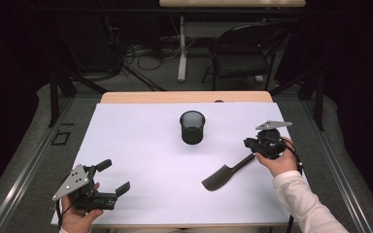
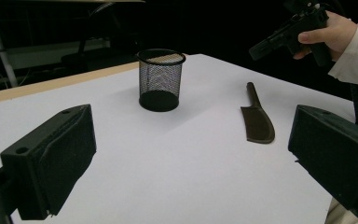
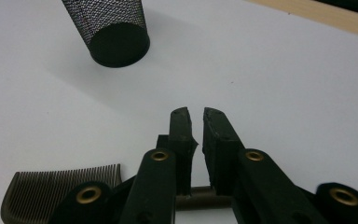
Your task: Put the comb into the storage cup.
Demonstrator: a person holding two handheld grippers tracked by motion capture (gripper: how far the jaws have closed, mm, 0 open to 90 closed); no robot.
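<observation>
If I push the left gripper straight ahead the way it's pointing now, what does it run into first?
Most likely the mesh cup, which stands nearly centred ahead of the open left gripper, with bare white table between. The comb lies right of that line. Depth is hard to judge.

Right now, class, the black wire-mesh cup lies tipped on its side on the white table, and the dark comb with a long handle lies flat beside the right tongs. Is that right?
Not quite. The black wire-mesh cup stands upright on its solid base, open end up, as the left gripper view shows. The rest holds: the dark comb with a long handle lies flat on the white table beside the right tongs.
</observation>
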